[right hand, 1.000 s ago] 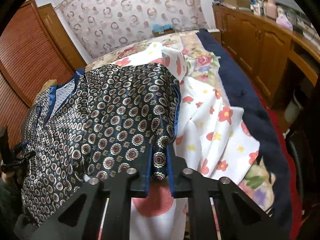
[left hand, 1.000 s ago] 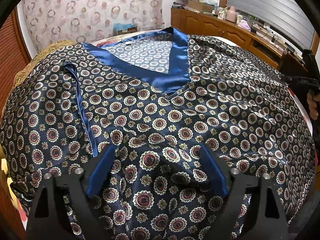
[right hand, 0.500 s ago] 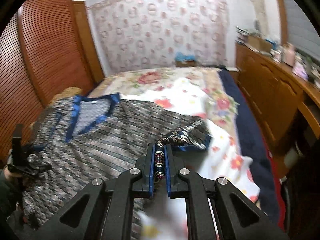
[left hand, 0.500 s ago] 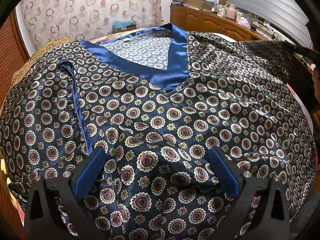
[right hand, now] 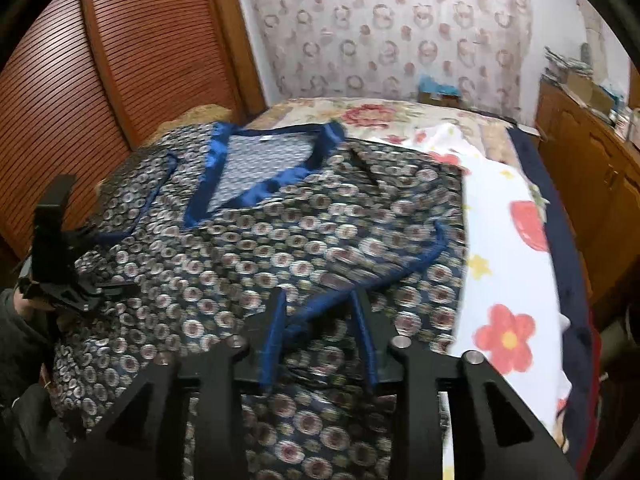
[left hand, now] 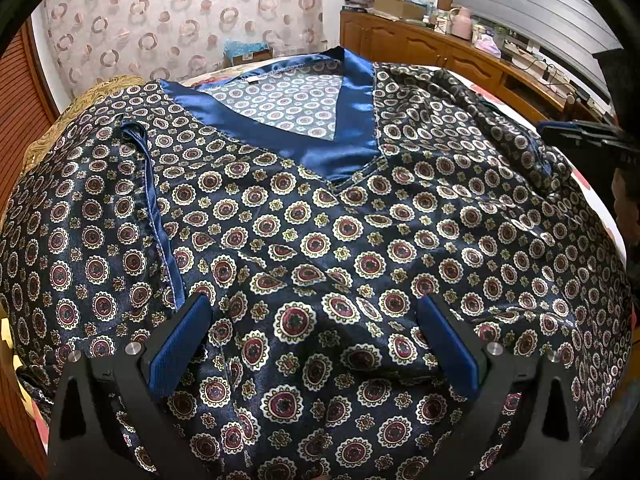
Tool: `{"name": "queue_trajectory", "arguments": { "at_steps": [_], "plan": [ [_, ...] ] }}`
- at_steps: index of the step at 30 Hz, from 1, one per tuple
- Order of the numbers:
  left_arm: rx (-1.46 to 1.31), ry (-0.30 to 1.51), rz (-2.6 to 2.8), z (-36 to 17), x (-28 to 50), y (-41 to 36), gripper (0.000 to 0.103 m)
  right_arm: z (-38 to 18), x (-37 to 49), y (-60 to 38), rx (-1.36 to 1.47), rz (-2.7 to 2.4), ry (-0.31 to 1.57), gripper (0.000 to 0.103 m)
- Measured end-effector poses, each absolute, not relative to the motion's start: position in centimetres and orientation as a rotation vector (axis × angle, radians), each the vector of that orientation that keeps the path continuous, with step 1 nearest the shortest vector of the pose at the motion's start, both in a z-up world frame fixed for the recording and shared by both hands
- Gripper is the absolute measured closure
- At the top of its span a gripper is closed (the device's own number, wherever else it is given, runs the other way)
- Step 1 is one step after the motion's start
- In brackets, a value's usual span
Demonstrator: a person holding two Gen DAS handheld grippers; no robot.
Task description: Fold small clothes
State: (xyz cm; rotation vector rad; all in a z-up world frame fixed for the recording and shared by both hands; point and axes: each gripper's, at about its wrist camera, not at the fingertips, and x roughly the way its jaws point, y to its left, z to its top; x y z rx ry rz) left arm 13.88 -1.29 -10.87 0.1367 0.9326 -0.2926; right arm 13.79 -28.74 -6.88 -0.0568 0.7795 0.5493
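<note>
Two hand-held grippers hover over a navy satin top point(left hand: 320, 216) printed with medallions, spread front-up across a bed with a floral sheet point(right hand: 504, 264). The top's blue V-neck band point(left hand: 340, 148) points toward the left wrist camera, and both blue-edged sleeves lie folded in over the body, one trim line point(left hand: 158, 216) running down the left side, the other point(right hand: 424, 256) crossing the right. The left gripper point(left hand: 316, 320) hangs just above the lower front of the garment, its blue-padded fingers point(left hand: 180, 344) spread as wide as they go, with cloth beneath them but nothing pinched. The right gripper point(right hand: 320, 320) sits over the folded right sleeve, its fingers point(right hand: 274, 332) opening, the sleeve's blue hem lying loose in the gap, the pads apart from it. The right wrist view is motion-blurred. A wooden cabinet point(left hand: 440, 56) runs along the far side of the bed, and patterned curtains point(left hand: 180, 20) hang behind.
</note>
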Motion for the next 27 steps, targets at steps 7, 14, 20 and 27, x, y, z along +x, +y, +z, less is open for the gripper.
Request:
{"name": "queue_trajectory", "arguments": {
  "at_steps": [7, 14, 20, 27],
  "plan": [
    [0.137, 0.933, -0.293, -10.9, 13.9, -1.3, 0.0, -6.9, 16.8, -31.0, -0.003, 0.43, 0.821, 0.068],
    [0.137, 0.933, -0.293, -10.9, 13.9, -1.3, 0.0, -9.1, 22.0, -28.2, 0.048, 0.409, 0.938, 0.068],
    [0.137, 0.933, -0.293, -10.9, 13.9, -1.3, 0.0, -7.8, 24.2, -25.1, 0.073, 0.547, 0.894, 0.068],
    [0.136, 0.934, -0.293, -10.9, 13.9, -1.3, 0.0, -5.9, 23.6, -24.0, -0.025, 0.502, 0.811, 0.068]
  ]
}}
